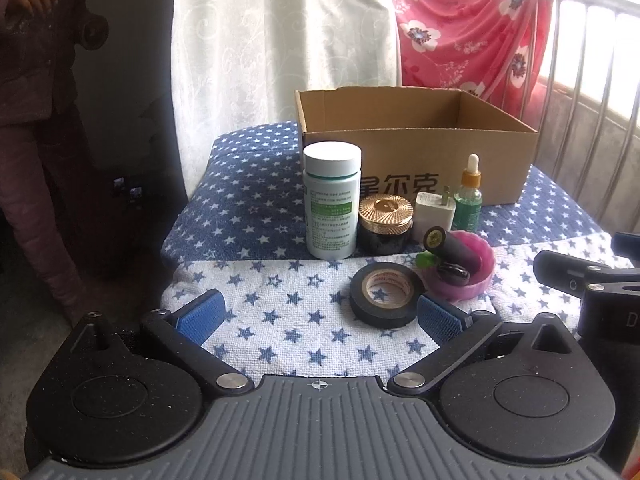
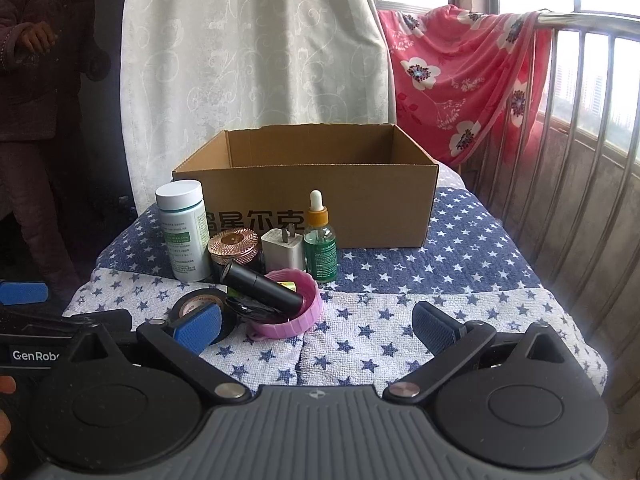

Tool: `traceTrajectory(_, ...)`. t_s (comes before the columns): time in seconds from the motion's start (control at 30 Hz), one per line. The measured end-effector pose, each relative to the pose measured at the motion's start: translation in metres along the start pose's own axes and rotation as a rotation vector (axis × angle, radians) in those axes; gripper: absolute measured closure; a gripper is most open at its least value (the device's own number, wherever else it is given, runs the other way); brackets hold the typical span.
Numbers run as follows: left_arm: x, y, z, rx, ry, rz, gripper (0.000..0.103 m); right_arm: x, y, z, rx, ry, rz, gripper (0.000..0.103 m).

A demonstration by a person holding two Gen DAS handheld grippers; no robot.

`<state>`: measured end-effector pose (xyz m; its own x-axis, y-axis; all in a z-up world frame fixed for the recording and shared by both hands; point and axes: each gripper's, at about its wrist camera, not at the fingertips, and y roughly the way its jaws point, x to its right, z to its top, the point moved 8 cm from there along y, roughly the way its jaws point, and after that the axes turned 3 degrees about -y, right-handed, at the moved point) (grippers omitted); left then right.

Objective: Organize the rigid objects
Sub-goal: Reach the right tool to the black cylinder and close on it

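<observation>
An open cardboard box [image 1: 416, 148] [image 2: 304, 184] stands at the back of the star-patterned table. In front of it stand a white pill bottle [image 1: 331, 200] [image 2: 183, 232], a gold-lidded jar [image 1: 385, 220] [image 2: 234, 246], a white charger [image 1: 434, 214] [image 2: 282, 254] and a green dropper bottle [image 1: 469, 196] [image 2: 320, 240]. A pink dish [image 1: 476, 280] [image 2: 300, 312] holds a black cylinder [image 1: 452, 248] [image 2: 260, 288]. A black tape roll [image 1: 386, 294] [image 2: 196, 304] lies beside it. My left gripper [image 1: 320, 318] and right gripper [image 2: 318, 328] hover open near the front edge, empty.
A white curtain [image 1: 280, 40] hangs behind the box. A pink floral cloth [image 1: 472, 36] [image 2: 464, 76] drapes over a metal railing [image 2: 580, 120] at the right. A person [image 1: 36, 100] stands at the left. The table cover [image 2: 440, 280] drops off at the left and right.
</observation>
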<state>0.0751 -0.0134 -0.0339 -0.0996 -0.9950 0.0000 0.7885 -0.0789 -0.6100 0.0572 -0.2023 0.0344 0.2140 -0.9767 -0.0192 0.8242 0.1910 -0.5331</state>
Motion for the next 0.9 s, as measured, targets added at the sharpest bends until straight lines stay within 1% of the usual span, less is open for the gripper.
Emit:
traceTrajectory(0.07, 0.006, 0.001, 0.006, 0.034, 0.031, -0.033, 0.000, 0.003, 0.002, 0.006, 0.028, 0.010, 0.042, 0.000)
traceTrajectory(0.17, 0.017, 0.005, 0.012, 0.053, 0.071, -0.095, 0.000, 0.007, 0.007, 0.015, 0.050, 0.022, 0.102, 0.000)
traceTrajectory(0.23, 0.026, 0.011, 0.015, 0.058, 0.101, -0.133, 0.001, 0.010, 0.013, 0.020, 0.058, 0.026, 0.133, 0.000)
traceTrajectory(0.33, 0.039, 0.022, 0.017, 0.045, 0.134, -0.184, 0.006, 0.011, 0.026, 0.025, 0.043, 0.031, 0.200, 0.002)
traceTrajectory(0.4, 0.047, 0.029, 0.016, 0.025, 0.149, -0.220, 0.014, 0.010, 0.038, 0.028, 0.010, 0.043, 0.272, 0.009)
traceTrajectory(0.43, 0.051, 0.034, 0.016, 0.010, 0.155, -0.240, 0.018, 0.010, 0.044, 0.028, -0.007, 0.045, 0.295, 0.014)
traceTrajectory(0.47, 0.054, 0.038, 0.015, -0.003, 0.159, -0.259, 0.027, 0.009, 0.050, 0.029, -0.030, 0.046, 0.329, 0.020)
traceTrajectory(0.5, 0.057, 0.041, 0.015, -0.015, 0.162, -0.275, 0.032, 0.007, 0.058, 0.028, -0.057, 0.045, 0.359, 0.024)
traceTrajectory(0.53, 0.059, 0.045, 0.015, -0.027, 0.163, -0.292, 0.034, 0.005, 0.064, 0.028, -0.078, 0.042, 0.381, 0.027)
traceTrajectory(0.6, 0.061, 0.049, 0.016, -0.038, 0.163, -0.314, 0.043, 0.002, 0.074, 0.027, -0.114, 0.039, 0.434, 0.032)
traceTrajectory(0.67, 0.063, 0.052, 0.017, -0.046, 0.166, -0.331, 0.044, -0.001, 0.080, 0.026, -0.140, 0.041, 0.479, 0.035)
traceTrajectory(0.73, 0.065, 0.057, 0.018, -0.061, 0.171, -0.343, 0.050, -0.003, 0.086, 0.024, -0.161, 0.049, 0.516, 0.037)
traceTrajectory(0.8, 0.066, 0.061, 0.018, -0.074, 0.174, -0.346, 0.055, -0.002, 0.091, 0.023, -0.173, 0.068, 0.535, 0.039)
traceTrajectory(0.87, 0.067, 0.066, 0.019, -0.088, 0.171, -0.357, 0.057, 0.002, 0.096, 0.022, -0.180, 0.108, 0.553, 0.046)
traceTrajectory(0.9, 0.067, 0.070, 0.019, -0.098, 0.167, -0.362, 0.059, 0.004, 0.098, 0.021, -0.184, 0.131, 0.560, 0.046)
